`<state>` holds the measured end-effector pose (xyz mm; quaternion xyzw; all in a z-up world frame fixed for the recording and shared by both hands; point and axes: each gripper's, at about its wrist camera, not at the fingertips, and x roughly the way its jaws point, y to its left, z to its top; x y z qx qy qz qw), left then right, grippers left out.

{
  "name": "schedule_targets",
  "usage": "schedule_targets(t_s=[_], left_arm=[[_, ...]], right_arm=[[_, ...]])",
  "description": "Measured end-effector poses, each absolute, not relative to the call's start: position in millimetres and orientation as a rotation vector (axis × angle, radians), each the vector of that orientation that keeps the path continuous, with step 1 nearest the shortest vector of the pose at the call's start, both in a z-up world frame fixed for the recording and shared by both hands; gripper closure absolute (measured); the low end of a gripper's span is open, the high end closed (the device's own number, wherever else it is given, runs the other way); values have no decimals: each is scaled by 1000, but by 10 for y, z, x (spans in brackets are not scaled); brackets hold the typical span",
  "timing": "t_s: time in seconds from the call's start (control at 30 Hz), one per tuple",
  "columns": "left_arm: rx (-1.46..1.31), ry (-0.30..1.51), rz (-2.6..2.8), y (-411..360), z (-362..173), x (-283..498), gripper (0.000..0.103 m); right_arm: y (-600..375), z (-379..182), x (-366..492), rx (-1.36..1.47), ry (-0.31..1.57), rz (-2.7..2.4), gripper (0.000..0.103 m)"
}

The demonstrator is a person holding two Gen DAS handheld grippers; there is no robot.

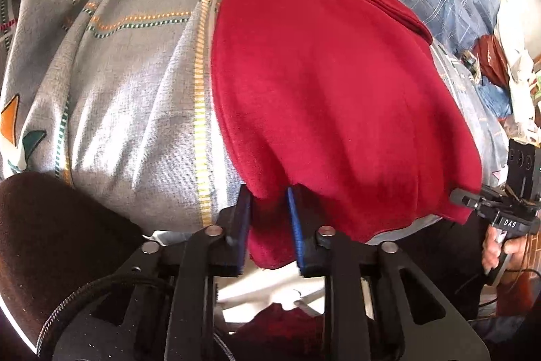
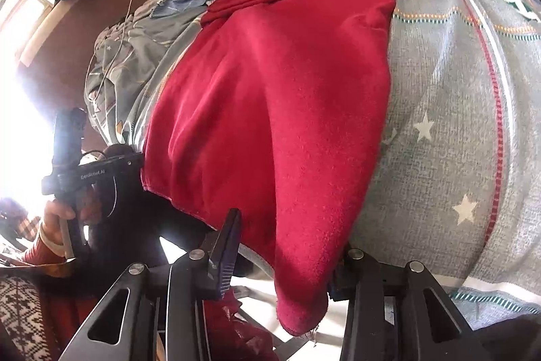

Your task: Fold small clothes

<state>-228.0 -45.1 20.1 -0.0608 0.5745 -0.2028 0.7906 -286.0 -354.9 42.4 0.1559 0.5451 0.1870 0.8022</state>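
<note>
Red fleece garment spread on bed's grey patterned sheet, near hem overhanging edge. Left hand-held gripper pinches one hem corner; right hand-held gripper straddles other corner, grip uncertain. Judged step: lifting hem. Next: carry both corners evenly toward far edge.

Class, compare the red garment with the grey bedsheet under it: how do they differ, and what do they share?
The red garment is plain; the grey bedsheet carries stars and dashed stripes. The garment looks fuzzy, the bedsheet flat-woven. The garment lies on top; the bedsheet spreads beneath. Both are soft cloth.
</note>
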Motion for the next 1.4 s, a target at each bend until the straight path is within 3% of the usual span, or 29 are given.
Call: schedule_targets(t_s=[0.1,0.17,0.2,0.23,0.27,0.3,0.33,0.83,1.13,1.2,1.27,1.3,1.33,1.4], left_arm=[[-110,1221,-434,-489,212,-2302,73],[-94,1211,-441,-518,219,-2311,73],[-82,1203,-441,-516,234,-2315,78],[-81,1200,-439,-516,238,-2308,93],[-88,1205,-445,-516,248,-2299,93],[-124,1206,-465,-462,281,-2276,94],[-148,1198,-481,-418,325,-2259,95],[-304,853,-515,-163,1341,-1525,100],[-351,917,-540,-188,1286,-1179,99],[-344,987,-531,-171,1159,-1286,92],[-360,1035,-515,-133,1045,-1405,56],[-384,1064,-504,-86,953,-1502,49],[-405,1082,-501,-60,890,-1585,42],[-423,1124,-497,-43,775,-1724,42]], right_arm=[[-3539,425,-2867,333,1162,415,57],[-3480,427,-2865,312,1155,418,57],[-3460,427,-2870,300,1151,418,57],[-3430,431,-2875,272,1148,420,64],[-3406,441,-2874,250,1148,419,70],[-3385,458,-2870,242,1150,422,86],[-3380,490,-2865,254,1147,431,91],[-3714,1513,-2339,467,777,500,92],[-3854,1583,-1630,471,759,435,92],[-3830,1564,-1632,449,763,434,92],[-3831,1545,-1655,446,772,434,92],[-3839,1539,-1672,453,772,434,92],[-3860,1528,-1688,455,772,434,92],[-3872,1534,-1726,457,772,432,92]])
